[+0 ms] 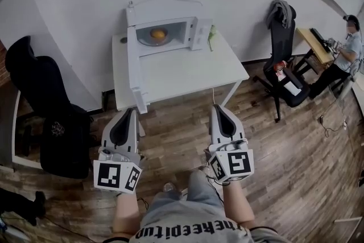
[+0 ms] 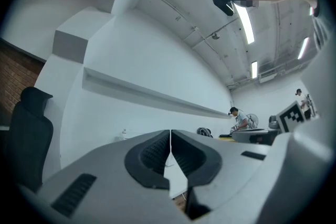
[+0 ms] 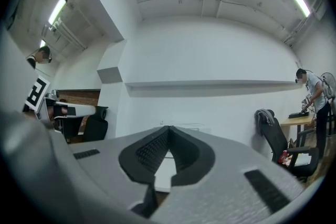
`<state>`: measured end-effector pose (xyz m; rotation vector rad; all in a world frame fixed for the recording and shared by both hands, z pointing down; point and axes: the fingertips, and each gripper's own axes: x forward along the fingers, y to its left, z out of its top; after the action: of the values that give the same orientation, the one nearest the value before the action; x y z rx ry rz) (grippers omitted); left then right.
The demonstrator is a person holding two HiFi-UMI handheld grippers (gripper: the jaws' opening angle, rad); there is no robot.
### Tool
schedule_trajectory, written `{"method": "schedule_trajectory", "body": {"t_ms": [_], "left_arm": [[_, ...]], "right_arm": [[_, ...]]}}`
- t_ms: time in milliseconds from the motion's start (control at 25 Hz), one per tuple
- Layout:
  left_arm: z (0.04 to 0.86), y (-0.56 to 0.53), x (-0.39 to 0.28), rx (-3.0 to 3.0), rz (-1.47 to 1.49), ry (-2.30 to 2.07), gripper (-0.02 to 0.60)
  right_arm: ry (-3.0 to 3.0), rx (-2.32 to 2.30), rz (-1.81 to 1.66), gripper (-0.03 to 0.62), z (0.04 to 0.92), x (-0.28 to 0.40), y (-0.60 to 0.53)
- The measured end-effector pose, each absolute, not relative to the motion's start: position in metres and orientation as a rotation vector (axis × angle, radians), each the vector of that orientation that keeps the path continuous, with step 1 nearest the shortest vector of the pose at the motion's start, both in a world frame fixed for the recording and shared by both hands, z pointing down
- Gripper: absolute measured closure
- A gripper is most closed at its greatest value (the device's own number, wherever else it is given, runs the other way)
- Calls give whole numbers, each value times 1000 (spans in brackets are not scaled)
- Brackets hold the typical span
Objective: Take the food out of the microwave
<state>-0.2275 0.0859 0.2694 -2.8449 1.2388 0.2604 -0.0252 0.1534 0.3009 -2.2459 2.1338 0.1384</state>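
Well ahead of both sets of fingertips, a boxy white microwave (image 1: 196, 31) on a smooth white table (image 1: 187, 71), far from reach. Hinged door (image 1: 135, 74) swung wide open, jutting past the table's near edge toward the left gripper (image 1: 132, 112). Round orange food (image 1: 158, 34) inside the cavity. Left gripper and right gripper (image 1: 219, 108) side by side, ribbed dark pads (image 2: 155, 153) clenched together, gripping nothing. Bare wood-plank floor (image 1: 284, 151) between fingertips and table. Black padded chair (image 1: 34, 82) left of the left fingers.
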Motion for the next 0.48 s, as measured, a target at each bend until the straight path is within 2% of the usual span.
{"method": "schedule_trajectory", "body": {"t_ms": [480], "left_arm": [[263, 31, -199, -2817, 298, 1249, 572]], "right_arm": [[2164, -2217, 154, 589, 301, 4, 83]]}}
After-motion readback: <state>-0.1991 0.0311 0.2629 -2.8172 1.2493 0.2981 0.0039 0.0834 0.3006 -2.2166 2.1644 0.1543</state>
